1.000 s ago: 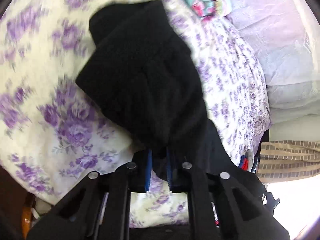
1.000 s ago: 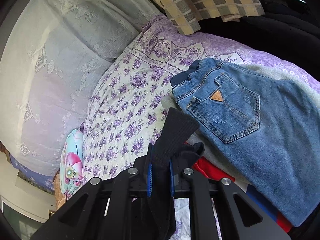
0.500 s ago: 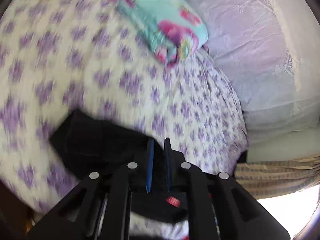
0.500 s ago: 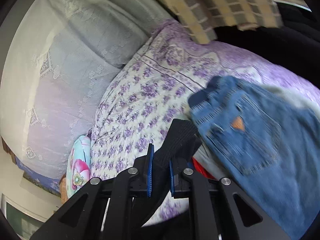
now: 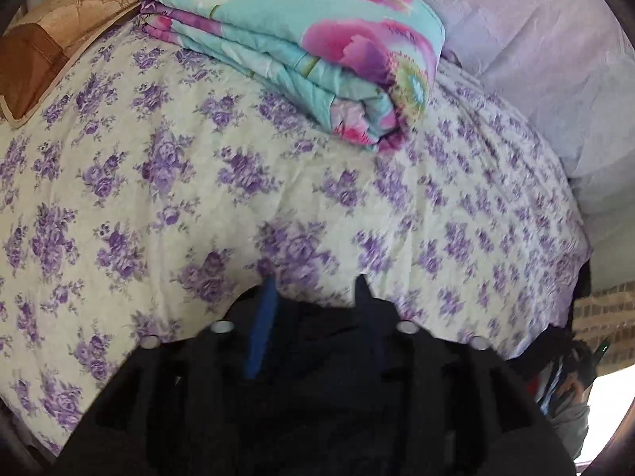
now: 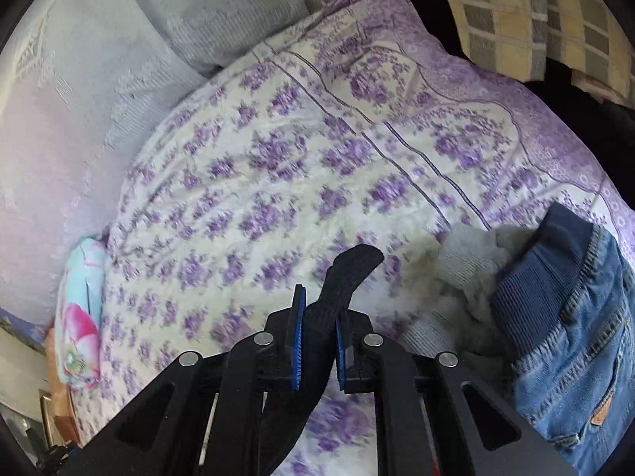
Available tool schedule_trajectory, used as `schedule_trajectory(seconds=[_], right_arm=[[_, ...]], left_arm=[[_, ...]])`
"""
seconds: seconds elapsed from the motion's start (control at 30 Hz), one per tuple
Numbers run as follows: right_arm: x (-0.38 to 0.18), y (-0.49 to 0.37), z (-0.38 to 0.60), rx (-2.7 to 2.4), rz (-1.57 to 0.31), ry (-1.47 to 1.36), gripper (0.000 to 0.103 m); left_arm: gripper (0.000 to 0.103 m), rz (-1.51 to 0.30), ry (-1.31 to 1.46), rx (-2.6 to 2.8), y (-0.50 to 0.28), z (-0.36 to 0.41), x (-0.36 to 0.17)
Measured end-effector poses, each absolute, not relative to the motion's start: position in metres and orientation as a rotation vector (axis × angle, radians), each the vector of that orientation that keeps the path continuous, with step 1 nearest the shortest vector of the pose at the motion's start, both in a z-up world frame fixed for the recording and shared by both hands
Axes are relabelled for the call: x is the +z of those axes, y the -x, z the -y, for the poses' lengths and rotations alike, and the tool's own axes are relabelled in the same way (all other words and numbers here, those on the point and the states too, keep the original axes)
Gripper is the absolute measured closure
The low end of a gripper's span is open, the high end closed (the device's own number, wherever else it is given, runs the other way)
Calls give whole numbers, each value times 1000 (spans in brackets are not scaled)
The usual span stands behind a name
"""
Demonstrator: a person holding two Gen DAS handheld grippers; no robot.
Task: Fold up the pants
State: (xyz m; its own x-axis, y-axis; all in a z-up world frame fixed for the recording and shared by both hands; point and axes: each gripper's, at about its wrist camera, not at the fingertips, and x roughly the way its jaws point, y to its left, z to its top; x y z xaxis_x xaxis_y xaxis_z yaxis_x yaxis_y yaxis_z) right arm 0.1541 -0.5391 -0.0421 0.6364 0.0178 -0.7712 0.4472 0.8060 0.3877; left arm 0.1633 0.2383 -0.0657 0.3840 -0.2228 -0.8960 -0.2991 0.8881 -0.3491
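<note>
Left gripper [image 5: 313, 289] jaws opening, black pants [image 6: 341, 289] possibly still between, right gripper [image 6: 319, 317] clamping them, jeans [image 6: 575, 337] at three o'clock, tan unreadable patch.

I count two grippers, my left gripper [image 5: 315, 283] and my right gripper [image 6: 319, 319]. One pair of black pants [image 6: 341, 289] sits between my right fingers. One floral bedsheet [image 5: 166, 198] spreads under everything. One folded turquoise blanket [image 5: 317, 39] rests on it. Beside my right, one pair of blue jeans [image 6: 571, 329] and one grey garment [image 6: 468, 265]. One checked cloth [image 6: 528, 12] hangs above, and one brown cushion [image 5: 47, 31] sits at the far corner.
</note>
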Motion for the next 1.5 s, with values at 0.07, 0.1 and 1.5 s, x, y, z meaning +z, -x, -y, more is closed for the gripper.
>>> schedule_trajectory(seconds=[0.07, 0.1, 1.5], right_arm=[[-47, -137, 545, -274, -860, -618, 90], [-49, -125, 549, -284, -860, -638, 90], [-114, -133, 488, -198, -1074, -775, 52]], left_arm=[[46, -1217, 462, 54, -153, -244, -78], [46, -1240, 470, 35, -152, -246, -87], [82, -1087, 716, 190, -194, -327, -106]])
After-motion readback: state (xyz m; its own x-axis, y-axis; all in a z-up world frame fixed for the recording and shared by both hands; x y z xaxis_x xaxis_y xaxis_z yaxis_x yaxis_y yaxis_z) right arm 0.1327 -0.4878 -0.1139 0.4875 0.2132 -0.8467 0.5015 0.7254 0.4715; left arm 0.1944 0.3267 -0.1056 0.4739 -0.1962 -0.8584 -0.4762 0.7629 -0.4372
